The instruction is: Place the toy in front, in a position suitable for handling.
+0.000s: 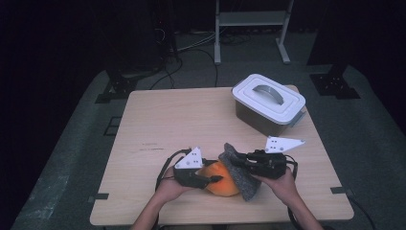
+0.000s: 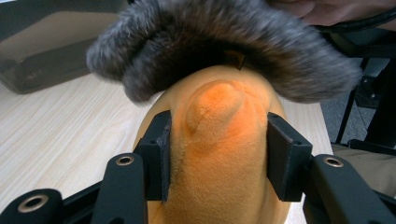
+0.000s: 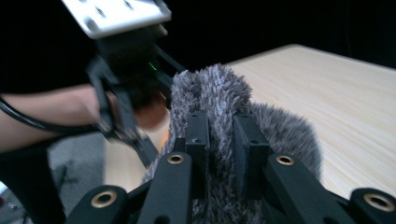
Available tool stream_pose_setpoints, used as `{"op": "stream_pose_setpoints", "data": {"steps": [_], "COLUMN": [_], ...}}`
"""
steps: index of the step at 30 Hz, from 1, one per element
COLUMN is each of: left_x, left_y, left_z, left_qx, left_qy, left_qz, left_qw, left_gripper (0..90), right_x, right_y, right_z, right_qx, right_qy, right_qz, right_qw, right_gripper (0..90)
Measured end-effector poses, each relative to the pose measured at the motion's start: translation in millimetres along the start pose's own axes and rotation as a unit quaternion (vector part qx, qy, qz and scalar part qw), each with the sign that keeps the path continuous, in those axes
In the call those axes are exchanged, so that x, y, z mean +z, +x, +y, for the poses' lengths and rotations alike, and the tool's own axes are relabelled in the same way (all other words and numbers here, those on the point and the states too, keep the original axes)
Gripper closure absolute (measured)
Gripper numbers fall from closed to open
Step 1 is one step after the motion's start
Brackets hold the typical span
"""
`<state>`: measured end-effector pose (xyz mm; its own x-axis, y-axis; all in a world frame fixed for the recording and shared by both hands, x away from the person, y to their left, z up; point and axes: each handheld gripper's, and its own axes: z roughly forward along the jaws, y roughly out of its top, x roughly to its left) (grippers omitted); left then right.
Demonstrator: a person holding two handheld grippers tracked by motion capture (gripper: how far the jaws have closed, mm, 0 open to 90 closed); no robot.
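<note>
Each black two-jaw left gripper [image 1: 216, 178] and black two-jaw right gripper [image 1: 238, 159] carries a pale grey three-cornered plate dotted with small holes on top. Brass-ringed screw holes mark the matte black jaw arms. Thin black cables trail back past the person's bare forearms at the near table edge.

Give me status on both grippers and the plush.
Left gripper clamps orange plush. Right gripper pinches grey fur piece. Lidded bin stands clear.

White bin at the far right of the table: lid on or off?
On. The white lid, grey handle up, sits flat on the bin; the grey side latch looks down, but whether it is locked is too small to tell.
</note>
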<state>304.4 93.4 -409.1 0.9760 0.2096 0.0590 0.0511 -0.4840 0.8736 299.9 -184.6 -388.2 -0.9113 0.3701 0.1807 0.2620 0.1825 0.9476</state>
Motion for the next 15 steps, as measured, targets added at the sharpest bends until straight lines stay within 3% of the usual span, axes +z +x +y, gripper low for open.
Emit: {"op": "stream_pose_setpoints", "data": {"steps": [3,7,15], "left_x": [-0.5,-1.4,-2.8], "left_y": [-1.6,-2.4,-1.3], "left_z": [1.0,1.6,3.7], "left_qx": [0.000,0.005,-0.003], "left_qy": [0.000,0.009,0.001], "left_qz": [0.001,0.003,0.002], "left_qw": [1.0000,0.9999,1.0000], "left_gripper": [49.2,50.0,50.1], "right_x": [10.1,14.4,1.4], "right_y": [5.8,-3.9,-12.4], "right_z": [0.5,-12.0,-16.4], "right_qx": [-0.020,0.004,0.010], "right_qy": [0.032,0.045,0.072], "right_qz": [-0.006,0.004,-0.032], "right_qw": [0.9993,0.9990,0.9969], "right_gripper": [76.8,76.7,76.9]}}
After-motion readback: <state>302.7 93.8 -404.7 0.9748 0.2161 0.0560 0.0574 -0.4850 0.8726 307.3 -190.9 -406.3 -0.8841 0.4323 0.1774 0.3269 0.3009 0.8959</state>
